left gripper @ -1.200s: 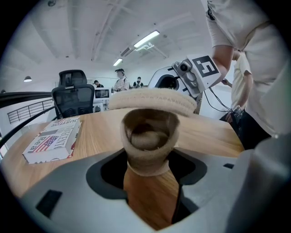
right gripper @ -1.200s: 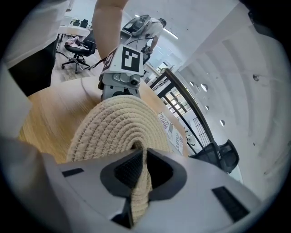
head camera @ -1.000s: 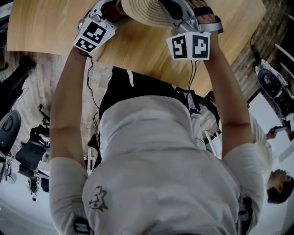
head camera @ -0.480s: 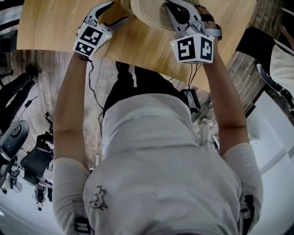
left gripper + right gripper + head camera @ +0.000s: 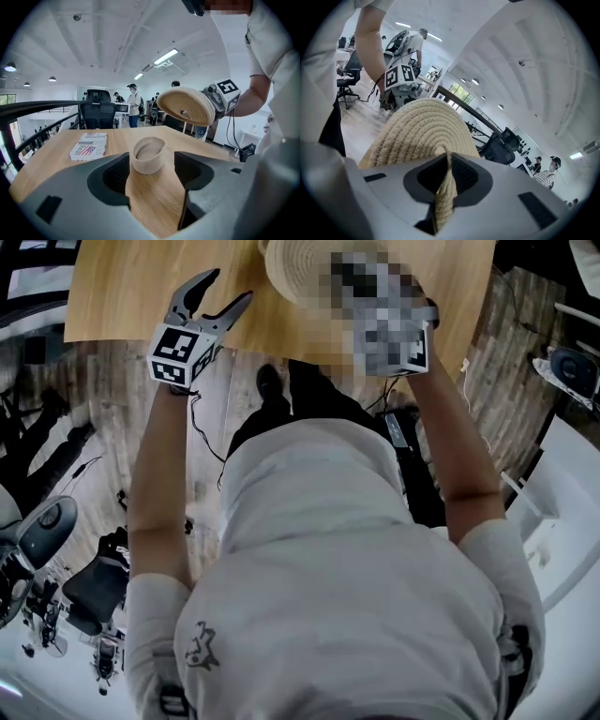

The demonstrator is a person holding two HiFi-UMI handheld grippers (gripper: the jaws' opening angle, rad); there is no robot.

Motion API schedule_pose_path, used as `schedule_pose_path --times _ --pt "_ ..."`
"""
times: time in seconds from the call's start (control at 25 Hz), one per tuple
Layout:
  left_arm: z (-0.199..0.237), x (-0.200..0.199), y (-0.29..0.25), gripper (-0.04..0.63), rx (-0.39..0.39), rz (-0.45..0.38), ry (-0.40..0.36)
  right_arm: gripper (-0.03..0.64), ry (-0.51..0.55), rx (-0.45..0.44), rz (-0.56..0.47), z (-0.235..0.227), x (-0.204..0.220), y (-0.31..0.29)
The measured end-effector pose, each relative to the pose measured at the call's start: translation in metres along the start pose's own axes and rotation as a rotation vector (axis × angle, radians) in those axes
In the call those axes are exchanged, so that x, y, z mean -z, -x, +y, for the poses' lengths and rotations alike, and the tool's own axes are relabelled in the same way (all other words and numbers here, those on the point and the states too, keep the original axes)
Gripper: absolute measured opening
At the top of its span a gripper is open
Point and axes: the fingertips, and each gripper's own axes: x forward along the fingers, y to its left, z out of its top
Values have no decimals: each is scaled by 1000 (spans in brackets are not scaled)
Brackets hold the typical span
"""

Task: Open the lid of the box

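Left gripper: jaws wide apart with nothing between the pads. It hangs over the near edge of the table, lined up with the box.
Right gripper: jaws clamped on the rim of the lid, with the woven edge pinched between the pads.
Lid: round woven disc, off the box and up in the air. It is tilted, smooth underside facing the left gripper. It sits above and to the right of the box, clear of it.
Box: small, round, top open, upright on the table. It stands inboard of every edge and touches nothing.
Carton: flat and printed, lying toward the far-left corner, well apart from the box.
Edges: the left edge runs just past the carton. The far edge is beyond the box. The right edge passes under the raised lid.
Free room: bare wood all round the box, and between the box and the left jaws.
Off-table: an office chair stands just beyond the far edge, with people farther back.
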Motion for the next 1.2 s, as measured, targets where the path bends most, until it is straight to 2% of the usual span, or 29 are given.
schedule_pose_path --times 0.36,0.72,1.2 --pt "-47 -39 50 294 -6 -102 46 34 -158 65 -72 20 -24 62" --pt "-70 -76 104 259 -4 -197 49 34 -327 68 -129 40 -56 104" --pt "-107 -119 154 123 7 -273 2 34 -505 137 -251 43 -78 156"
